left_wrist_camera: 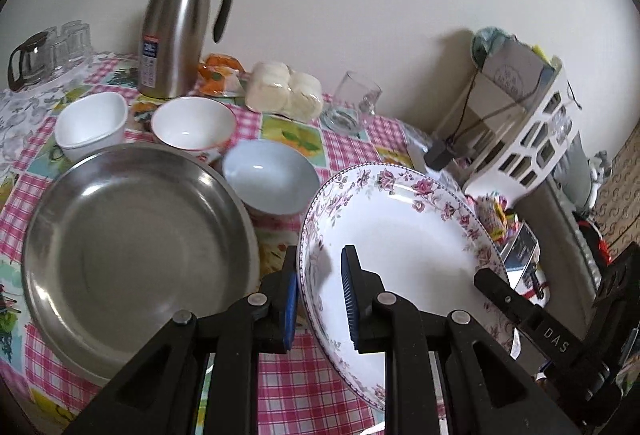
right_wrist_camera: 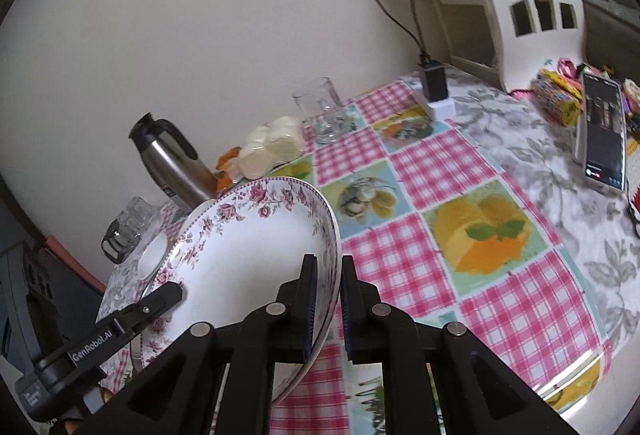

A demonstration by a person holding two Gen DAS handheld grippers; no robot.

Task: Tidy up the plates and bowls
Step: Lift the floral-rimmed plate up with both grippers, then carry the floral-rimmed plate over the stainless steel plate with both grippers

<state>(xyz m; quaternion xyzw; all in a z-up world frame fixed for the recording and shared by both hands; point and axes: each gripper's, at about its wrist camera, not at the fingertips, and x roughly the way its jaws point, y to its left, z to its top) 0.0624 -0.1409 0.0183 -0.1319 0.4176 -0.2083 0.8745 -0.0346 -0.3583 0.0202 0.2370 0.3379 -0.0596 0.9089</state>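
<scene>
A tabletop (right_wrist_camera: 420,267) covered in a pink-checked cloth with fruit panels is set against a plain pale wall. Left tool (left_wrist_camera: 320,299): jaws narrow, blue pads clamped on the near-left rim of a floral plate (left_wrist_camera: 400,243). Right tool (right_wrist_camera: 329,305): jaws drawn nearly together, pads closed on the opposite rim of the same plate, seen edge-on in the right wrist view. The floral plate is held tilted between the two tools, clear of the cloth, with its white well facing upward and its pink rose border visible all round. Just beside it, on the left in the left wrist view, a large steel plate (left_wrist_camera: 136,255) is laid flat on the tabletop. Behind the steel plate three bowls are ranged: a pale blue bowl (left_wrist_camera: 270,175) nearest the floral plate, a round white bowl (left_wrist_camera: 192,125) with a coloured rim, and a squarish white bowl (left_wrist_camera: 92,125) that appears to be stacked on another. Farther back, near the wall, a steel thermos jug (left_wrist_camera: 176,31) with a black handle, a wrapped pack of pale buns (left_wrist_camera: 284,93) and a clear glass mug (left_wrist_camera: 352,105) are noted. At the right a white cut-out basket (left_wrist_camera: 532,139) and, in the right wrist view, a phone (right_wrist_camera: 602,131) are recorded.
</scene>
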